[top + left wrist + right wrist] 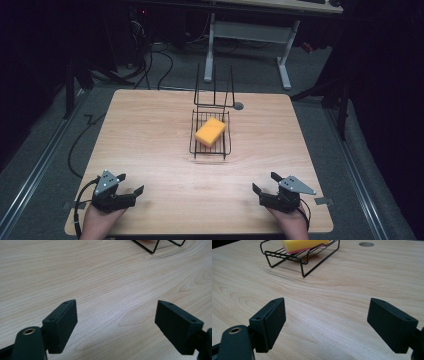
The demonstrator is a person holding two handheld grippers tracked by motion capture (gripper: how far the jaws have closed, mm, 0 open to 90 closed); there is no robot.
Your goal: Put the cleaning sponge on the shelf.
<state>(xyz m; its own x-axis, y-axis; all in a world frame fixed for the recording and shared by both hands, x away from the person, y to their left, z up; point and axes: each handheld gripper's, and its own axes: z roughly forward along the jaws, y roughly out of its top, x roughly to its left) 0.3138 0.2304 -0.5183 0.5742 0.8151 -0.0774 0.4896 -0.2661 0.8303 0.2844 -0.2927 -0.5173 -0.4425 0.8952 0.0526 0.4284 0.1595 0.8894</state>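
A yellow sponge (210,131) lies flat in a black wire rack (210,150) at the middle of the wooden table (150,130); the sponge (303,244) shows a pink underside in the right gripper view, resting on the rack (287,257). My left gripper (131,183) sits low near the table's front left corner, open, with bare wood between its jaws (116,315). At the front right my right gripper (265,182) is open too, nothing between its jaws (327,315). A corner of the rack (152,248) peeks in at the top of the left gripper view.
The rack's tall wire back (215,90) rises behind the sponge. A round grey grommet (238,106) sits in the tabletop just behind the rack. A white-legged desk (247,35) and cables stand on the floor beyond the table.
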